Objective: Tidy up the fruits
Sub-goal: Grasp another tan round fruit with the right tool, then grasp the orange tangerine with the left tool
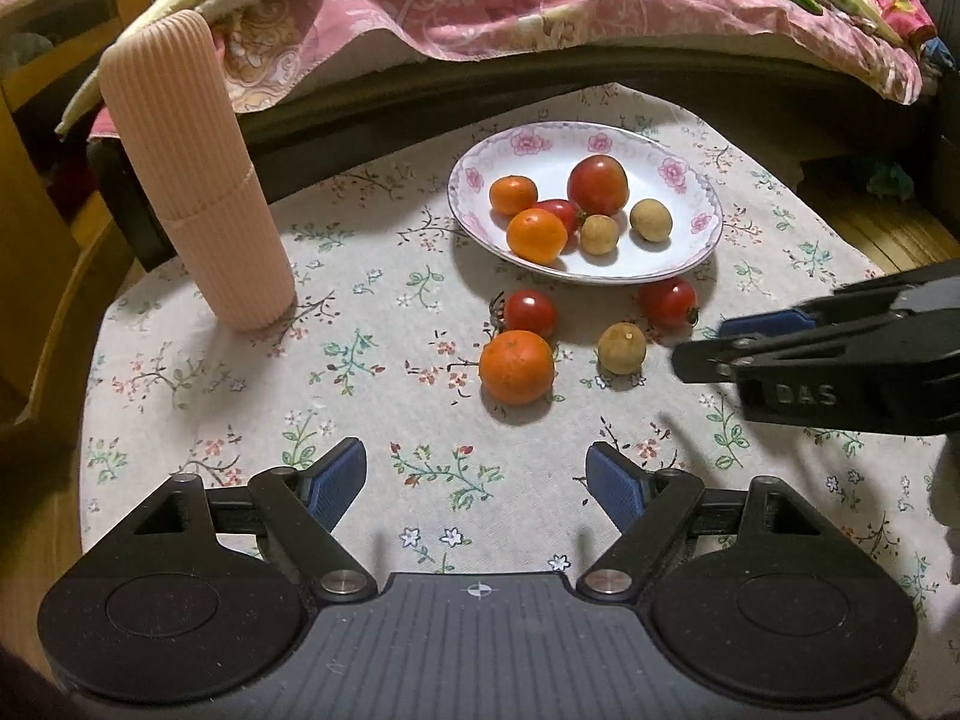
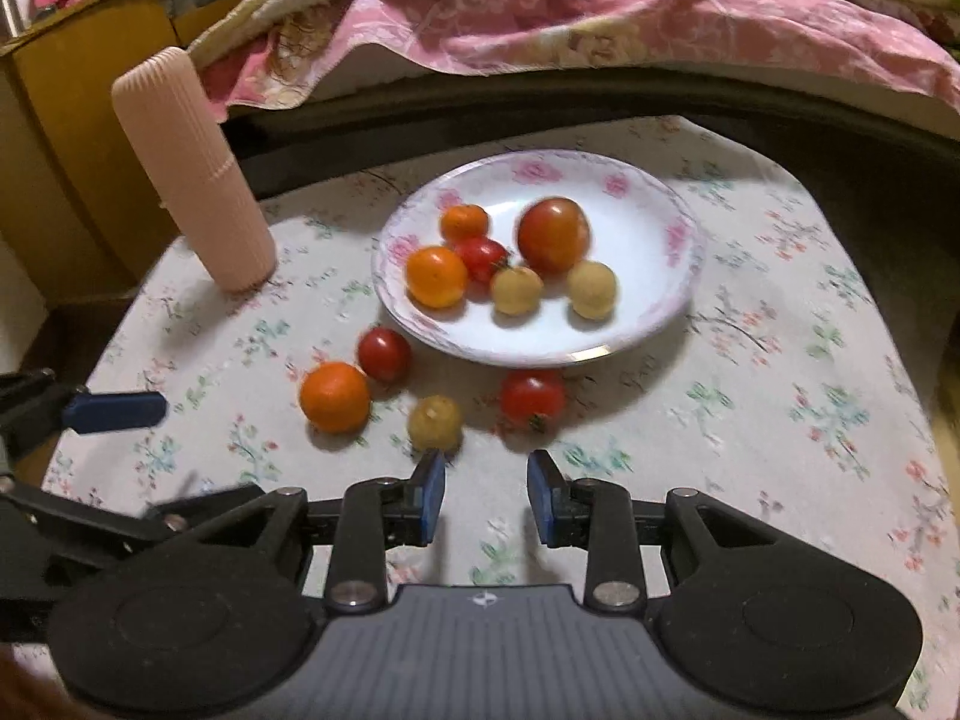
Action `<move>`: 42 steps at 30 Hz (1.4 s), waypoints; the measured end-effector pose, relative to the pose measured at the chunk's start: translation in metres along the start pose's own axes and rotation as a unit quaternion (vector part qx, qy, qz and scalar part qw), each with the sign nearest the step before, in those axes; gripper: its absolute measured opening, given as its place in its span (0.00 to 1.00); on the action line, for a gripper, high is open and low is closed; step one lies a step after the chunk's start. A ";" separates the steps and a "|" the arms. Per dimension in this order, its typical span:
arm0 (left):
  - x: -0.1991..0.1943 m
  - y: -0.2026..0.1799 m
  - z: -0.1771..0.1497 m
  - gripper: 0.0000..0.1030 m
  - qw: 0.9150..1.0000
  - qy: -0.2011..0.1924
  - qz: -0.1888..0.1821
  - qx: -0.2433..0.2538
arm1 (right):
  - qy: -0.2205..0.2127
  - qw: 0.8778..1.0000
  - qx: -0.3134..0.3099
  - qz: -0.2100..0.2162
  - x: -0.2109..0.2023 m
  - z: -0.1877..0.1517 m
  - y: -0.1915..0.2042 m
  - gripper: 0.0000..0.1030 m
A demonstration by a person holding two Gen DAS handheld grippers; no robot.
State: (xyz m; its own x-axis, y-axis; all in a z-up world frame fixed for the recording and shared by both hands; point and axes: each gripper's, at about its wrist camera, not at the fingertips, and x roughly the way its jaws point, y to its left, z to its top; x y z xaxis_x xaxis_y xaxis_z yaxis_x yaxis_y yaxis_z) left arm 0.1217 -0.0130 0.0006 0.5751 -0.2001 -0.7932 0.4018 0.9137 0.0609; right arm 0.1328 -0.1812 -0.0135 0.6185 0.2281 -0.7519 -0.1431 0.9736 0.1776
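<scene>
In the right wrist view, the right gripper (image 2: 486, 495), released and holding nothing, sits at lower centre. A tan longan (image 2: 435, 422) lies on the tabletop (image 2: 750, 420) just above its left fingertip, below the plate (image 2: 648, 324). The left gripper (image 1: 477, 483), also released, is farther off.

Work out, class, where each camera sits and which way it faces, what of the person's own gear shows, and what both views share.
Left wrist view: rides the open left tool, facing the plate across the table; the right tool enters at right.
Right wrist view: rides the open right tool, facing the plate; the left tool enters at left.
Shared: plate, loose orange, pink ribbed container.
</scene>
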 end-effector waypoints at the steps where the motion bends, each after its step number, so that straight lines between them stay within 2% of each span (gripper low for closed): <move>1: 0.000 0.000 0.000 0.83 1.000 0.001 -0.002 0.000 | -0.002 1.000 -0.003 0.006 0.002 0.002 0.003 0.32; 5: 0.001 0.000 -0.001 0.83 1.000 0.001 -0.005 0.000 | -0.002 1.000 -0.018 0.022 0.013 0.005 0.013 0.32; 18: 0.006 0.005 -0.002 0.82 1.000 0.001 -0.010 -0.006 | 0.001 0.999 -0.031 0.013 0.042 0.009 0.018 0.32; 21: 0.008 0.005 -0.001 0.80 1.000 0.000 -0.016 -0.007 | 0.004 0.999 -0.036 0.006 0.042 0.010 0.020 0.29; 26: 0.011 0.002 0.002 0.75 1.000 -0.009 -0.020 -0.002 | 0.010 0.999 -0.038 0.003 0.037 0.009 0.018 0.29; 38: 0.028 -0.006 0.014 0.73 0.999 -0.036 -0.032 0.011 | 0.019 1.000 -0.014 0.010 0.018 0.001 -0.005 0.29; 42: 0.036 -0.005 0.014 0.73 0.999 -0.036 -0.025 0.013 | 0.023 1.000 -0.012 0.012 0.016 0.000 -0.008 0.29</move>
State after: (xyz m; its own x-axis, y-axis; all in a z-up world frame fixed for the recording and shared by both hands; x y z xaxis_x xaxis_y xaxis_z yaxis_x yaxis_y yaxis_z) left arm 0.1508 -0.0298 -0.0196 0.6032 -0.2717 -0.7498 0.4489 0.8928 0.0377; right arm 0.1432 -0.1850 -0.0268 0.5791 0.2506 -0.7758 -0.1768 0.9675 0.1805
